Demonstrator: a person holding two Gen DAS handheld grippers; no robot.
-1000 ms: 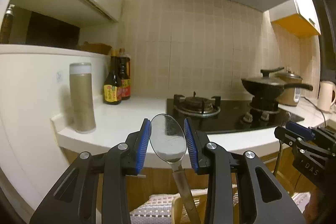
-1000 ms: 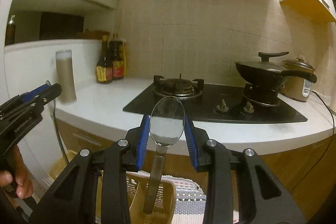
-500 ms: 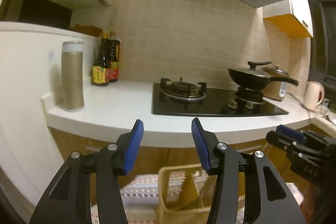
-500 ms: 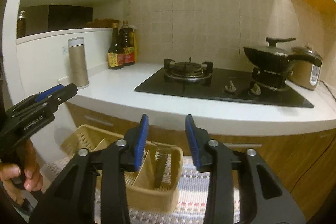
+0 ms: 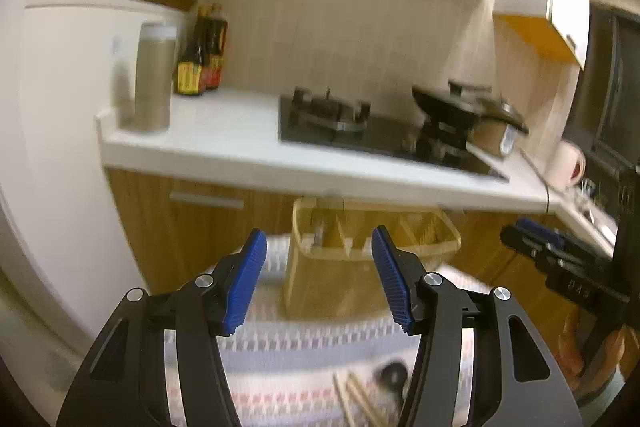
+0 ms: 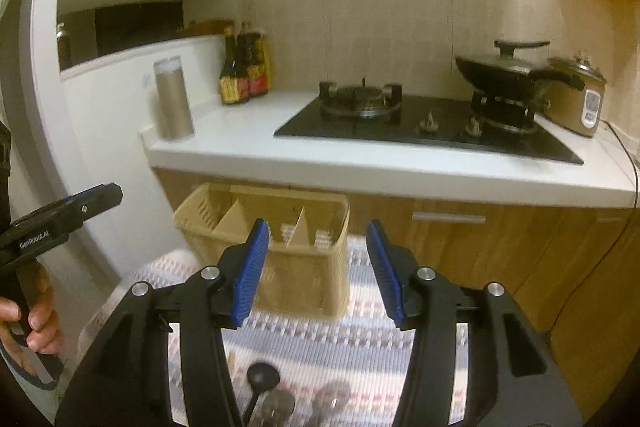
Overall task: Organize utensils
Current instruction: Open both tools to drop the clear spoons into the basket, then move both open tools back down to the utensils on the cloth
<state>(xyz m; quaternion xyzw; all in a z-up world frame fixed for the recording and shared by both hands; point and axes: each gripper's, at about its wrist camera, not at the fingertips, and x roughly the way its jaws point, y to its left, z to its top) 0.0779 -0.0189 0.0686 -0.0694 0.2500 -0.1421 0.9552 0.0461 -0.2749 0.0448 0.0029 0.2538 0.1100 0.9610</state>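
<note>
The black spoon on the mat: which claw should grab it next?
Probably the right claw. Open and empty, it shows the black spoon lying between its arms. The left claw is also open, but chopsticks lie nearer it.

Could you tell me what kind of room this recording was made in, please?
A home kitchen, by the look of it: a gas hob set in a white counter, a lidded pan on one burner, sauce bottles by the tiled wall.

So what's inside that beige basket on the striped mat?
The basket is split by upright dividers into compartments. In the left wrist view something thin and metallic stands in the leftmost one. The basket's walls hide the bottoms, so the rest cannot be seen.
</note>
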